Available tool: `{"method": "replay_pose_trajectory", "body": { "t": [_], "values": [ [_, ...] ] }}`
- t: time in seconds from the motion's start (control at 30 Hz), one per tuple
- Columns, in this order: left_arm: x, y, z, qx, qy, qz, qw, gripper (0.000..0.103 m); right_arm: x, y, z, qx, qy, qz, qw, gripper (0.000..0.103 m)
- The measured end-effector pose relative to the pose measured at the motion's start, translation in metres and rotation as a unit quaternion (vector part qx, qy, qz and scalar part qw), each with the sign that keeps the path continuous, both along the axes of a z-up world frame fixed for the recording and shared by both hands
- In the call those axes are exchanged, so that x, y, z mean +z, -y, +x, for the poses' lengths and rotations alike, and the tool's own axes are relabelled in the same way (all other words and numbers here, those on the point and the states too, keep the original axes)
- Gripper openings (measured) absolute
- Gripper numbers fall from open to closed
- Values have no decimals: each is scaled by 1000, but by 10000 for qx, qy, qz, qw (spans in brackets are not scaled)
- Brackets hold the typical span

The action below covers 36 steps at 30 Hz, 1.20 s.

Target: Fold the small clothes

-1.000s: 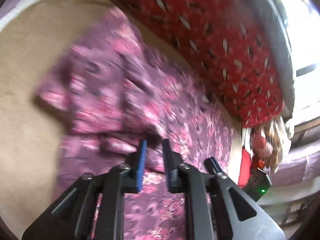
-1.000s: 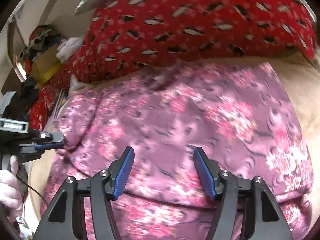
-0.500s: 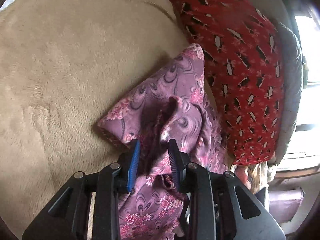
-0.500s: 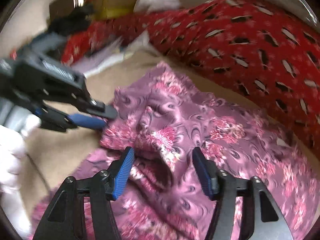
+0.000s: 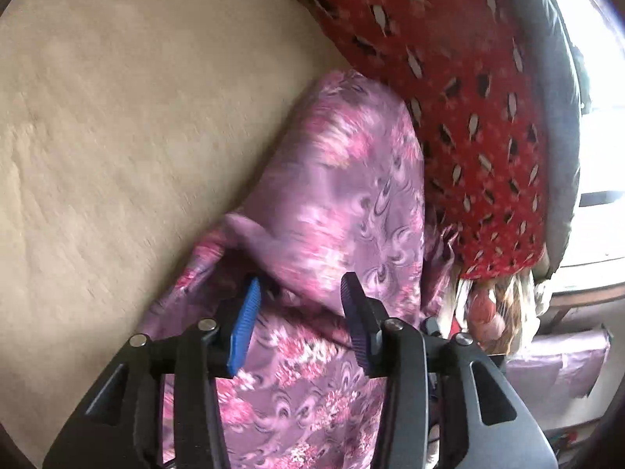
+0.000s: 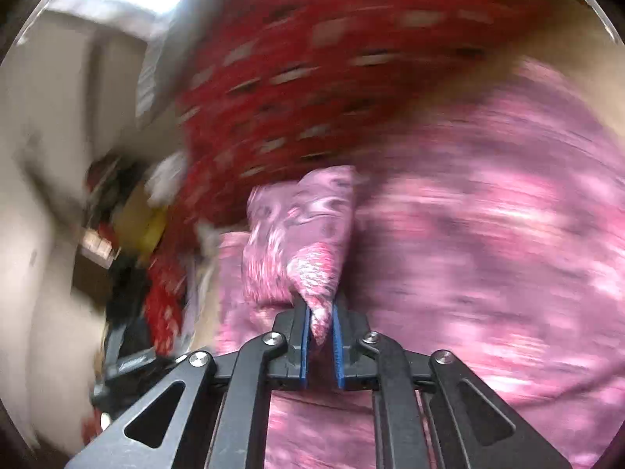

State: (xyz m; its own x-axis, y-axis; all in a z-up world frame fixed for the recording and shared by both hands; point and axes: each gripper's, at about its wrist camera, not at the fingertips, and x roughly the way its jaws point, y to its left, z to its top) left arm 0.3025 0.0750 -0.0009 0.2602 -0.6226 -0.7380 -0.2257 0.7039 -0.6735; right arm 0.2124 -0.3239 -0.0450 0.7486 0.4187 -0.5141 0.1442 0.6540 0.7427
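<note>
The purple floral garment (image 6: 312, 242) bunches at twelve o'clock from the right gripper (image 6: 321, 336), whose fingers have just closed, pinching a fold; the left gripper (image 5: 302, 305) has just opened, its fingers half-open and gripping nothing.

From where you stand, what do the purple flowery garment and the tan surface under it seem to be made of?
Garment: thin, soft woven cloth, probably cotton or synthetic; it drapes and bunches easily, with a printed, slightly smooth face. Tan surface: plush, fleece-like blanket, likely; matte, with a fuzzy nap that shows brush marks.

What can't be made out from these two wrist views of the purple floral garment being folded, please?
- Right wrist view: motion blur smears the floral garment; only the fold pinched in the right gripper is sharp.
- Left wrist view: the left gripper hides the cloth beneath; the garment's lower part is cut off.
- Clutter at the left edge: unidentifiable.
</note>
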Motion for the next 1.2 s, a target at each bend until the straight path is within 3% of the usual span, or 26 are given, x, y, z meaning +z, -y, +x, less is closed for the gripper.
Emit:
{"method": "replay_pose_trajectory", "body": {
  "t": [0.1, 0.17, 0.2, 0.23, 0.33, 0.43, 0.5, 0.57, 0.67, 0.7, 0.73, 0.77, 0.8, 0.87, 0.93, 1.03, 1.07, 1.13, 1.17, 1.2],
  "values": [
    [-1, 9, -5, -31, -46, 4, 10000, 40, -13, 44, -31, -695, -302, 182, 9970, 16],
    [-2, 10, -8, -16, -106, -22, 9999, 40, -12, 62, -46, -935, -196, 342, 9948, 24],
    [-3, 11, -7, 3, -148, -12, 9999, 40, -9, 65, -47, -958, -130, 324, 9948, 38],
    [-4, 13, -6, 19, -169, 11, 9999, 41, -5, 66, -48, -977, -81, 235, 9949, 49],
    [-9, 11, -4, 143, -240, 151, 9995, 44, 10, 57, -37, -803, 108, -83, 9967, 54],
    [-16, 8, -2, 236, -352, 93, 9991, 44, 23, 19, -16, -285, 41, -1004, 9945, 61],
    [-18, 9, -2, 245, -379, 127, 9989, 44, 31, -16, -1, 18, 23, -1934, 9811, 61],
    [-19, 11, -1, 248, -386, 169, 9988, 44, 36, -49, 8, 87, 105, -2896, 9571, 61],
    [-19, 15, 0, 253, -397, 214, 9987, 44, 36, -84, 32, 193, 54, -3847, 9228, 59],
    [-19, 16, 0, 234, -391, 259, 9986, 45, 32, -90, 40, 313, -113, -4064, 9131, 54],
    [-19, 16, 0, 206, -378, 282, 9987, 45, 27, -94, 49, 476, -259, -4170, 9073, 30],
    [-18, 17, 0, 164, -359, 307, 9988, 46, 27, -91, 55, 565, -280, -4113, 9093, 14],
    [-17, 17, -1, 128, -336, 320, 9988, 46, 31, -80, 56, 590, -184, -3730, 9258, 9],
    [-17, 17, -2, 82, -311, 330, 9989, 47, 41, -34, 45, 193, 7, -2533, 9672, 8],
    [-18, 15, -4, 125, -333, 279, 9990, 47, 41, 17, 28, -426, 22, -1700, 9845, 8],
    [-18, 15, -5, 171, -331, 225, 9991, 47, 13, 87, -3, -1066, -382, -549, 9920, 7],
    [-18, 15, -6, 180, -330, 191, 9991, 47, 4, 104, -15, -1265, -507, -259, 9903, 12],
    [-18, 13, -7, 248, -336, 42, 9991, 47, 2, 125, -39, -1531, -411, 40, 9873, 14],
    [-18, 13, -7, 283, -345, -9, 9990, 47, 4, 132, -48, -1597, -213, 214, 9867, 17],
    [-19, 12, -8, 335, -365, -59, 9988, 47, 5, 135, -51, -1616, -45, 369, 9862, 31]
  ]
}}
